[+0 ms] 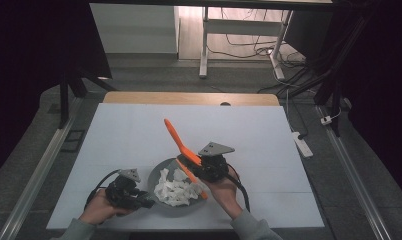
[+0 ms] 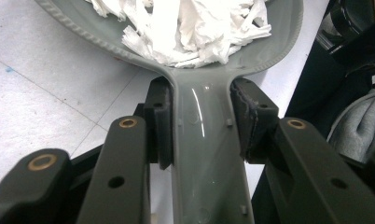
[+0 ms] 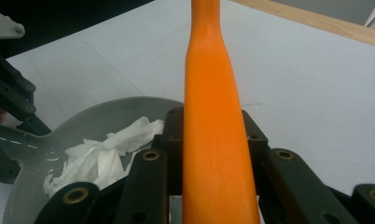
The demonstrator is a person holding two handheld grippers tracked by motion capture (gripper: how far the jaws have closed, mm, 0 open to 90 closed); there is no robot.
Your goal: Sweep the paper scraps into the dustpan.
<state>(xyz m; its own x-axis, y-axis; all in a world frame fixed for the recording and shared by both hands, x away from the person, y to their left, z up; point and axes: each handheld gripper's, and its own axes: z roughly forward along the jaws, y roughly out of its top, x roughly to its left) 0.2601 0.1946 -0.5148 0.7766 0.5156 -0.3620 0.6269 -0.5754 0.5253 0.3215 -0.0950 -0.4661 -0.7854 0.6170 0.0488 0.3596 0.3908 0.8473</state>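
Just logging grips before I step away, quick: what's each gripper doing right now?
Left gripper: shut on the grey pan's handle.
Right gripper: shut on the orange utensil, raised over the pan of white paper scraps.

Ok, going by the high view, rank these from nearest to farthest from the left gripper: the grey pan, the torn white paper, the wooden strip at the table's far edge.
1. Grey pan: its handle sits clamped in the jaws of the left gripper, at the near edge.
2. Torn white paper: heaped in the pan, just to the right.
3. Wooden strip: along the table's far edge.
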